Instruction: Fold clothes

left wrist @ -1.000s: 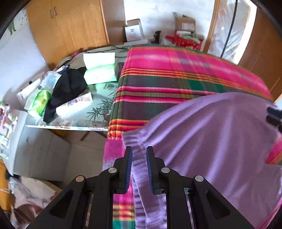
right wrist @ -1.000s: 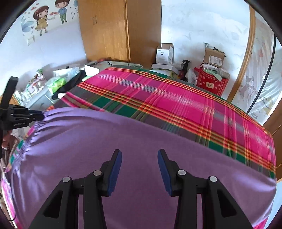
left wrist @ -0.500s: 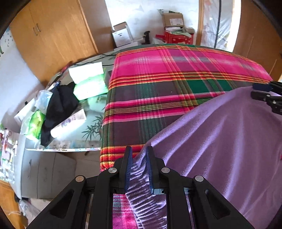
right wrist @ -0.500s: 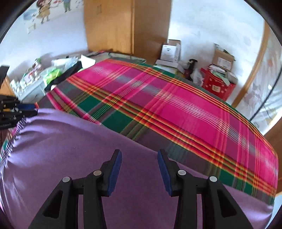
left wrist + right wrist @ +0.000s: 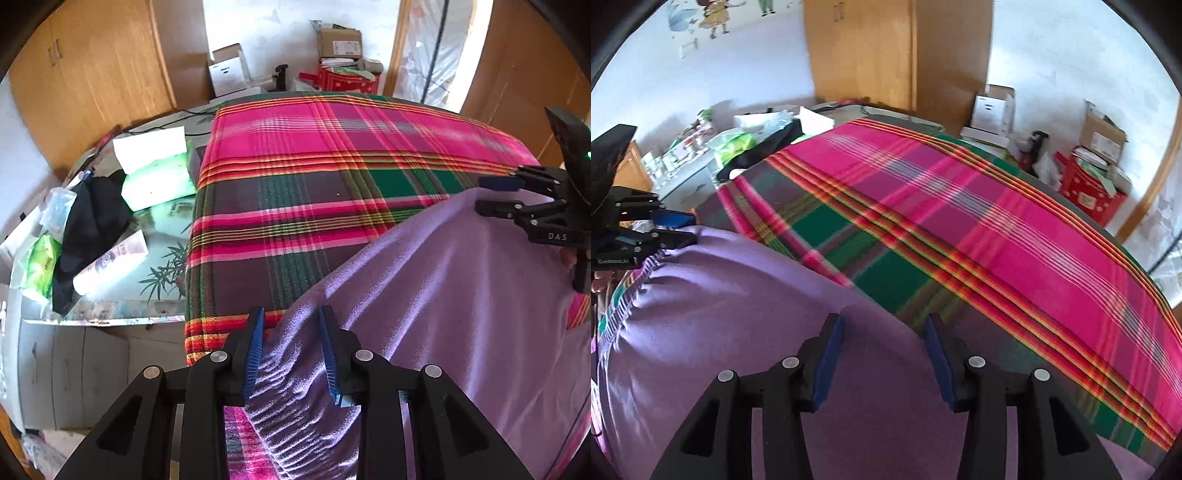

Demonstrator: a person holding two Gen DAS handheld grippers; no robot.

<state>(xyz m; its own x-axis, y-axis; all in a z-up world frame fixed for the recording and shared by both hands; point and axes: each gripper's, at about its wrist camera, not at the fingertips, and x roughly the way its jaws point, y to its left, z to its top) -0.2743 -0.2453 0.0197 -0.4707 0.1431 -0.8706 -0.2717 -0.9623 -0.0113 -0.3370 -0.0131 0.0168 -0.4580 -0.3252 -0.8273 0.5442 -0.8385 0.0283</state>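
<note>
Two grippers sit at the near edge of your purple garment (image 5: pixel 461 295), which lies spread on the plaid bedspread (image 5: pixel 332 166); your left gripper (image 5: pixel 291 354) has its jaws apart with the ribbed hem lying between them; your right gripper (image 5: pixel 882 363) also stands parted over smooth purple cloth; a cluttered side table (image 5: pixel 122 306) stands beside the bed.
</note>
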